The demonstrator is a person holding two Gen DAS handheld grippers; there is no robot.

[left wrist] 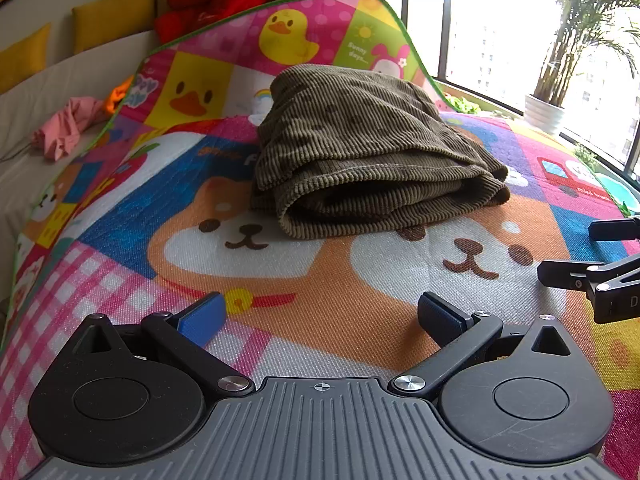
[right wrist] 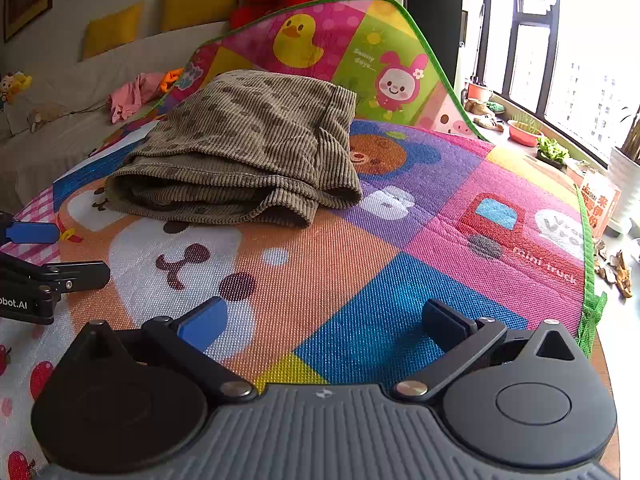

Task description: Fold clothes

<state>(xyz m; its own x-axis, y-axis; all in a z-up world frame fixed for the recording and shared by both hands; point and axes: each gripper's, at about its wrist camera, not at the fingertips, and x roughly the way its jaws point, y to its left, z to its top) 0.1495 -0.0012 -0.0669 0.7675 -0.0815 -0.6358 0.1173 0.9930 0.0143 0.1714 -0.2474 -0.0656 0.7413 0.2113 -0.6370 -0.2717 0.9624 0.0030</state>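
The fingers (left wrist: 200, 317) of the left gripper (left wrist: 320, 316) are spread wide and grasp nothing, and the right gripper (right wrist: 322, 316) stands the same way, splayed and empty. Both hang low over the bright cartoon-printed woven play mat (left wrist: 340, 320), side by side and short of the garment, so each camera looks straight along the mat at it. The olive-brown ribbed corduroy garment (left wrist: 360, 152) lies on the mat ahead, apart from both grippers, doubled over into a thick bundle with its rounded fold edges and layered hems facing the cameras; in the right wrist view it sits ahead and to the left (right wrist: 248, 152). My judgement is that this piece is folded, or close to it, and the released fingers suit either a last tidy of the loose lower layers or leaving it be. The mat's far edge curls up against a pale sofa (left wrist: 60, 80), where a crumpled pink cloth (left wrist: 68, 124) lies, likely waiting for folding
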